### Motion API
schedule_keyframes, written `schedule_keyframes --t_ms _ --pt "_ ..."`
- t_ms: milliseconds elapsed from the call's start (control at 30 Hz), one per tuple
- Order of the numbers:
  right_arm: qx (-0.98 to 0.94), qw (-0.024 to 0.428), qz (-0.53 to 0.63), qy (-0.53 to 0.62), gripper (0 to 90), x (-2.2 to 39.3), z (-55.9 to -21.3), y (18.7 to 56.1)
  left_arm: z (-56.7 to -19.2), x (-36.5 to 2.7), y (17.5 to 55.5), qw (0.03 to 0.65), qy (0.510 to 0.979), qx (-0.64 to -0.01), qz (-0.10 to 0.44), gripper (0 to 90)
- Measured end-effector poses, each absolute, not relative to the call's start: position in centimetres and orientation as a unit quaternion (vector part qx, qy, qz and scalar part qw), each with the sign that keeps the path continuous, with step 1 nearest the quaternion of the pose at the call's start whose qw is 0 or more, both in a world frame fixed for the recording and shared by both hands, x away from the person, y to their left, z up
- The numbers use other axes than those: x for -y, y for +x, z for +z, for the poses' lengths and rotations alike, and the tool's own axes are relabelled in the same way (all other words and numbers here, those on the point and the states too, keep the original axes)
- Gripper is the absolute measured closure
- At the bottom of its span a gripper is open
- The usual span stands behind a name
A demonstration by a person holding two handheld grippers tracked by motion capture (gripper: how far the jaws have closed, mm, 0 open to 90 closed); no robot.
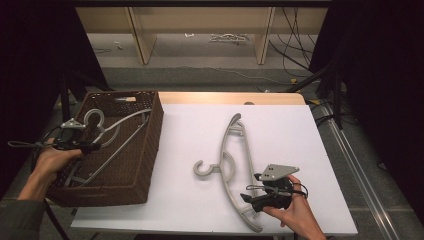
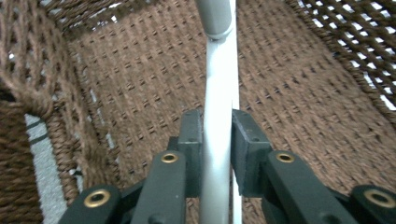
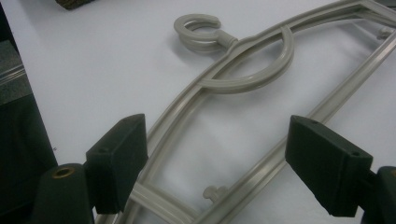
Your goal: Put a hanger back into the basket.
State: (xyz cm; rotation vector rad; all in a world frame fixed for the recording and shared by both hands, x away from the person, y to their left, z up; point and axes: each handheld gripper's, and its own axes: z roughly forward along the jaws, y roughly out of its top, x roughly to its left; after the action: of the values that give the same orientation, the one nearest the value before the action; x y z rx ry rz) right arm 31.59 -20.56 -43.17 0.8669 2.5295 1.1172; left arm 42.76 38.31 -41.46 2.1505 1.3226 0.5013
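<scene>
A: L gripper (image 2: 217, 140)?
B: In the basket (image 1: 150, 145), jaws either side of a hanger (image 2: 217, 116) bar, pads right against it; can't tell if they still press. That hanger lies in the basket, hook (image 1: 93, 118) toward the far end.

A: R gripper (image 3: 215, 158)?
B: Jaws wide apart, nothing clamped. Hovers at the near end of the 2nd hanger (image 1: 235, 165).

A: Where's that one?
B: Flat on the white table (image 1: 190, 130), right of the basket, hook pointing left.
</scene>
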Motion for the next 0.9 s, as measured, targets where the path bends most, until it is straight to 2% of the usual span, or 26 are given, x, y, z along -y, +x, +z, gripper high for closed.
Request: schedule_keyframes --t_ms 333,533,700,900 --pt "-0.867 0.117 0.382 0.299 22.2 20.5 -43.2 31.6 -41.7 -39.4 42.5 0.272 0.767 -0.540 0.213 64.5" --pt "-0.866 0.118 0.381 0.301 22.2 20.5 -43.3 31.6 -40.8 -40.0 41.7 0.275 0.739 -0.571 0.227 45.3" --pt "-0.864 0.119 0.383 0.305 22.4 20.5 -43.3 31.6 -38.9 -39.6 40.5 0.308 0.723 -0.569 0.241 34.6" --pt "-0.861 0.124 0.387 0.306 22.6 20.5 -43.2 31.6 -37.2 -37.5 38.2 0.343 0.721 -0.541 0.263 29.1"
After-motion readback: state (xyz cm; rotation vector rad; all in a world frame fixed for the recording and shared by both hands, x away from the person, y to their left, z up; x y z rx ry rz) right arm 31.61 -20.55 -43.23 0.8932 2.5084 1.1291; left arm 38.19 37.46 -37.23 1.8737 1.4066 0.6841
